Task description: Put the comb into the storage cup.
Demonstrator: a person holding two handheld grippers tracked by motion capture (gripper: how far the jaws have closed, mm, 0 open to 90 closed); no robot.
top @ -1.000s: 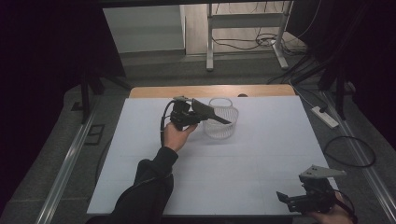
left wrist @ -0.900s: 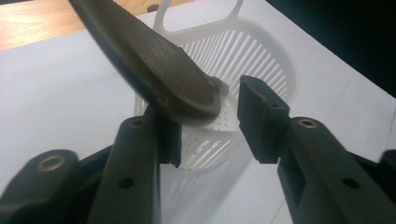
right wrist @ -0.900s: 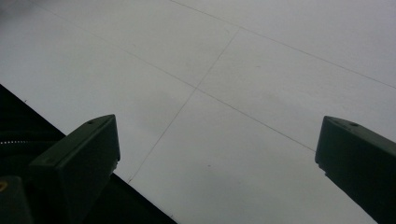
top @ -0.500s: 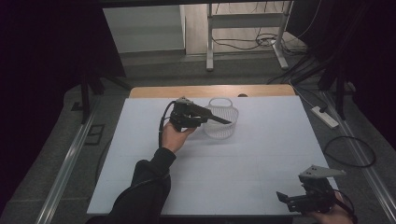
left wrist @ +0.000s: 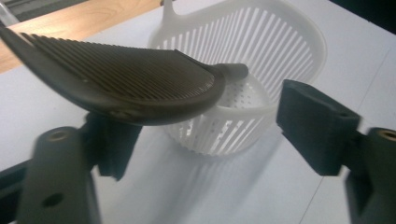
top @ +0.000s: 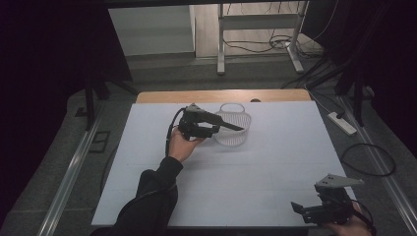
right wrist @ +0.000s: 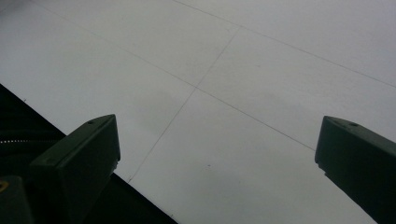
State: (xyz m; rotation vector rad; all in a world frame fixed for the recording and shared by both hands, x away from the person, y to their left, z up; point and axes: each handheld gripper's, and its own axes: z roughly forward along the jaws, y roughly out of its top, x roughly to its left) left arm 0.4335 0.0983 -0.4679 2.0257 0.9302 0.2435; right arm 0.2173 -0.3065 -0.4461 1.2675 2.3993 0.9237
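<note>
Dim room, dark surround (close views soft).

One basket [top: 235, 129], one comb [left wrist: 121, 77]

The high camera sits above my side and looks forward and down over the whole white tabletop [top: 275, 162], with the floor beyond. The camera on my left tongs [left wrist: 205, 135] looks along their jaws from very near at the white slatted basket [left wrist: 261, 70], which the high view also has, far smaller, toward the tabletop's far edge [top: 235, 129]. The camera on my right tongs [right wrist: 215, 158] faces down at the tabletop's near edge, close, a patch shared with the high view's lower right.
</note>
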